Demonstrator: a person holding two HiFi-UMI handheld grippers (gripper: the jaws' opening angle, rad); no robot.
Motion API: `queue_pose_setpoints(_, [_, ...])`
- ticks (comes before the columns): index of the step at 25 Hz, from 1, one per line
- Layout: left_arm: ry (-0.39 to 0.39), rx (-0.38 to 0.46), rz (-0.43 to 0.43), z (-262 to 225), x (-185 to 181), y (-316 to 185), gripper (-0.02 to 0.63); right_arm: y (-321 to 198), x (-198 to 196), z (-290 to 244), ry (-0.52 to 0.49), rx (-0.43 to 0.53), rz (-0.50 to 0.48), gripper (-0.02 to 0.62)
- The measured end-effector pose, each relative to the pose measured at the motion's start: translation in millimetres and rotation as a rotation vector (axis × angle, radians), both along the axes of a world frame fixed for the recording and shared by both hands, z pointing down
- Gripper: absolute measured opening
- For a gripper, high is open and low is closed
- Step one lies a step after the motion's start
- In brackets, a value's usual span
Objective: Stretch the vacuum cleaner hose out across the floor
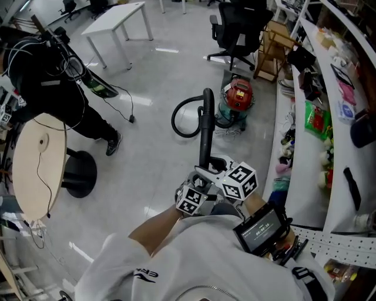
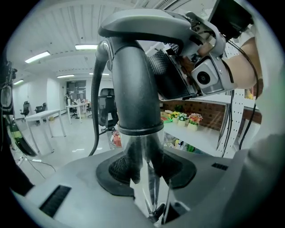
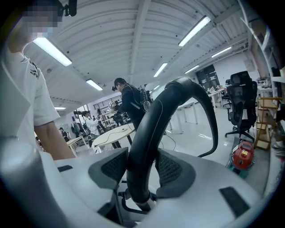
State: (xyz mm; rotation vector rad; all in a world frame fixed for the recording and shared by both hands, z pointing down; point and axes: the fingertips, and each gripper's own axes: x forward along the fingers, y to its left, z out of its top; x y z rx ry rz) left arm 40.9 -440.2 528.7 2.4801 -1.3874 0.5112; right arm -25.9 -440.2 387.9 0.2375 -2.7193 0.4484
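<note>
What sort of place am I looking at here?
Probably an open-plan office or workshop: a white desk and a black swivel chair on a polished floor, strip lights overhead, cluttered shelving along one wall.

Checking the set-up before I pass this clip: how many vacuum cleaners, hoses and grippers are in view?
Vacuum cleaner: 1
Hose: 1
Grippers: 2, left gripper and right gripper, both shut on the wand
Total: 4

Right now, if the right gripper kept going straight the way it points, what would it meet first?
The right gripper is shut on the vacuum handle, so that moves with it. Beyond, the line seems to reach floor left of the red vacuum cleaner, near the hose; depth is unclear.
</note>
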Motion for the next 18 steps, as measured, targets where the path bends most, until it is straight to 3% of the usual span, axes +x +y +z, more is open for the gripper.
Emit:
queue_pose_setpoints(8, [-0.040, -0.006, -0.169, 10.1, -15.7, 65.9, 0.143, 75.7, -8.1, 7.2, -0.027, -0.007, -0.141, 0.187])
queue_pose_setpoints(18, [-0.067, -0.024, -0.364, 15.6, -10.2, 166.2, 0.143, 186.5, 2.4, 10.1, -0.061, -0.013, -0.311, 0.187])
